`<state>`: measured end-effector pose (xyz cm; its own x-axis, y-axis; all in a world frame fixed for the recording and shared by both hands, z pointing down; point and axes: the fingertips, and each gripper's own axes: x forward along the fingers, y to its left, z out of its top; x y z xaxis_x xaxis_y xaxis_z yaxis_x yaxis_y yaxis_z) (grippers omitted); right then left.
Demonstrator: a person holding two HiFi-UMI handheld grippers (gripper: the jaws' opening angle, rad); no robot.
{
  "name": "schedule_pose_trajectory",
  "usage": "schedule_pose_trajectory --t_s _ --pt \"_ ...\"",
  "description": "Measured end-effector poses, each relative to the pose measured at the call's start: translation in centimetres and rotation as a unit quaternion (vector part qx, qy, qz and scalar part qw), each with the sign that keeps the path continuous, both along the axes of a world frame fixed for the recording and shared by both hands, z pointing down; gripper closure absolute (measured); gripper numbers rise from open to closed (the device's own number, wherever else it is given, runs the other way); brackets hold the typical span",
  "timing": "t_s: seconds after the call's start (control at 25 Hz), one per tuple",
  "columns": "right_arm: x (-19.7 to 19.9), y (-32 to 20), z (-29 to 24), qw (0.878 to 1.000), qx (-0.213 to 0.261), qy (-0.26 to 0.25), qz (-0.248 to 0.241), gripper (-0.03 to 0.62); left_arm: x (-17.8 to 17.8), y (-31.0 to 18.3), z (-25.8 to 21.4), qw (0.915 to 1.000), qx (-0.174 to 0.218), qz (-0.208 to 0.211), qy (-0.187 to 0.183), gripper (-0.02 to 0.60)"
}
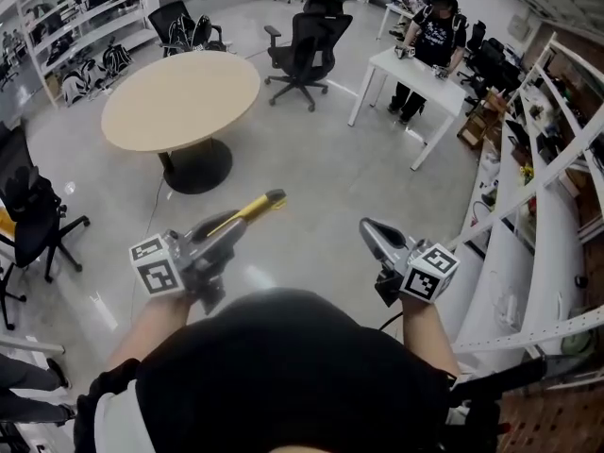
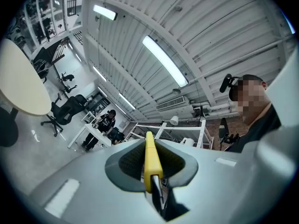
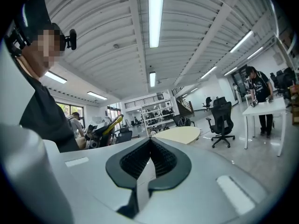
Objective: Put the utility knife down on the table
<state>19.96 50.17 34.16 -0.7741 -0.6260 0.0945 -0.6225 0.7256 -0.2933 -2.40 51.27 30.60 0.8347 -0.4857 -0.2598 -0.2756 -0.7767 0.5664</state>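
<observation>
The utility knife point(image 1: 249, 209) has a yellow body and sticks out forward from my left gripper point(image 1: 225, 230), which is shut on it. In the left gripper view the knife point(image 2: 150, 158) stands edge-on between the dark ribbed pads. My right gripper point(image 1: 371, 227) is held out at the right, its jaws shut with nothing between them point(image 3: 149, 146). The right gripper view also catches the knife point(image 3: 115, 123) off to the left. Both grippers hang in the air over the grey floor, short of the round beige table point(image 1: 179, 97).
A black office chair point(image 1: 304, 47) stands beyond the round table. A person stands behind a white rectangular table point(image 1: 413, 72) at the back right. White shelving point(image 1: 538, 187) runs along the right side. Another black chair point(image 1: 28, 217) is at the left.
</observation>
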Motion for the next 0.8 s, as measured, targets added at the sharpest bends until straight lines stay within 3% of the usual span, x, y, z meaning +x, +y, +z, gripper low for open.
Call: schedule_pose_trajectory --t_s 0.24,0.44,0.8 --pt "-7.3 -5.6 -1.2 1.000 0.006 0.002 0.003 0.579 -7.9 -5.0 0.2 1.0000 -0.003 -0.005 0.006 0.525" --pt "-11.1 -9.3 -0.9 1.000 -0.005 0.010 0.001 0.579 -12.3 -8.4 1.1 0.9997 -0.013 -0.018 0.009 0.525" --pt "-10.8 -16.1 1.2 0.999 -0.024 0.000 -0.026 0.579 -11.9 -13.9 3.0 0.9985 -0.033 -0.045 0.001 0.525"
